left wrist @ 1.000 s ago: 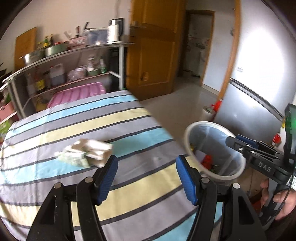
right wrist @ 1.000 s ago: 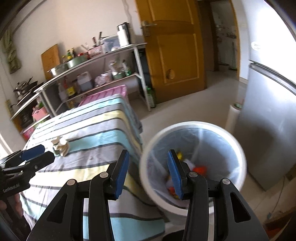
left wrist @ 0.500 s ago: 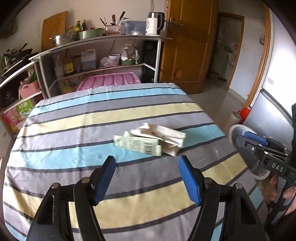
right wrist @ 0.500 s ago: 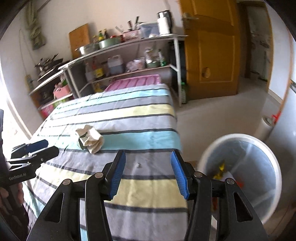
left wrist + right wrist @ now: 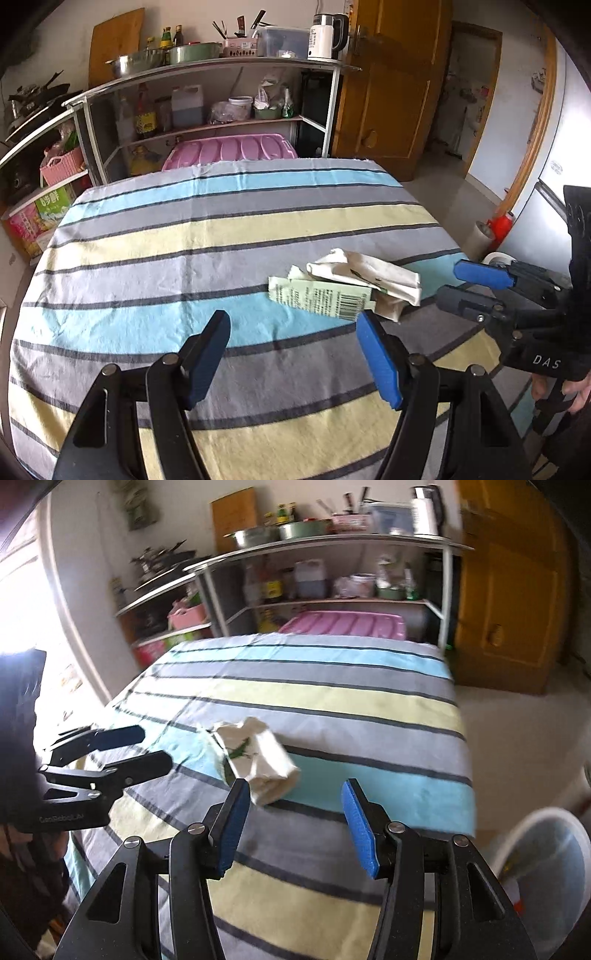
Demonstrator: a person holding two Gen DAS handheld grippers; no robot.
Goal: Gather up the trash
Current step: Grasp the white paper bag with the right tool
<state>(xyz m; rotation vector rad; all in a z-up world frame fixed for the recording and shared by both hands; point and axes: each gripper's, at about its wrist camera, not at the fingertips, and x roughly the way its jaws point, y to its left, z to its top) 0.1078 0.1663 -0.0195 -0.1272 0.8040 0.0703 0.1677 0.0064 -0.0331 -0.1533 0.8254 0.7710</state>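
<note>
A crumpled white paper carton with a green barcode label (image 5: pixel 354 286) lies on the striped tablecloth (image 5: pixel 184 236). My left gripper (image 5: pixel 295 354) is open and empty, just short of the carton and a little left of it. In the right wrist view the carton (image 5: pixel 258 760) lies just beyond my open, empty right gripper (image 5: pixel 293 823), near its left finger. The right gripper also shows in the left wrist view (image 5: pixel 476 288), close to the carton's right end. The white trash bin (image 5: pixel 546 853) stands on the floor past the table's right edge.
A metal shelf rack (image 5: pixel 221 96) with pots, bottles and a kettle stands behind the table. A pink plastic lid (image 5: pixel 229 149) rests at the table's far edge. A wooden door (image 5: pixel 399 81) and a grey fridge (image 5: pixel 554 199) are on the right.
Both grippers swung left, away from the trash bin and toward the table. The carton now lies close in front of both. The bin has slid to the right edge of view.
</note>
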